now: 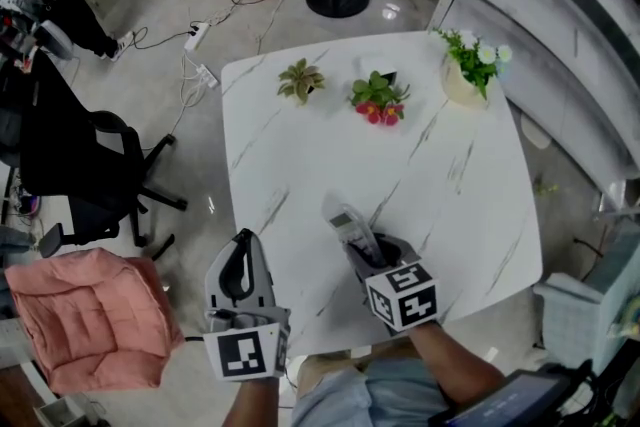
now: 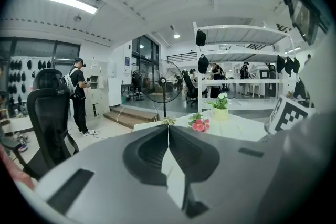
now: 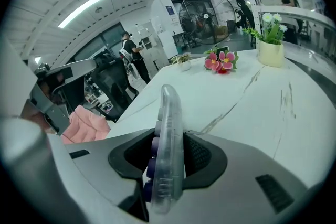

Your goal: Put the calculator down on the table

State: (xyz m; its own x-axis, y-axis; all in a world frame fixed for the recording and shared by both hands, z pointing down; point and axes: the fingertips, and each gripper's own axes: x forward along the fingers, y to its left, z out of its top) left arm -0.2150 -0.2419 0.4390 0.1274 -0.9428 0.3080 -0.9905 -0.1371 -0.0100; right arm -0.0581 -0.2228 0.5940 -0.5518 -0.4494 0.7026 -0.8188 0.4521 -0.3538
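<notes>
A clear calculator (image 1: pixel 349 224) with purple keys stands on its edge between the jaws of my right gripper (image 1: pixel 366 253), near the front edge of the white marble table (image 1: pixel 300 145). In the right gripper view the calculator (image 3: pixel 168 152) rises out of the right gripper (image 3: pixel 169 138), which is shut on it, with the tabletop (image 3: pixel 262 107) beyond. My left gripper (image 1: pixel 243 247) hovers at the table's front left corner. Its jaws meet at the tips in the left gripper view, where the left gripper (image 2: pixel 168 127) holds nothing.
Three small plants stand along the table's far side: a green one (image 1: pixel 300 80), a pink-flowered one (image 1: pixel 378 98) and a white-flowered pot (image 1: pixel 468 65). A black office chair (image 1: pixel 80 165) and a pink cushion (image 1: pixel 90 315) are left of the table. A metal shelf (image 1: pixel 560 5) runs along the right.
</notes>
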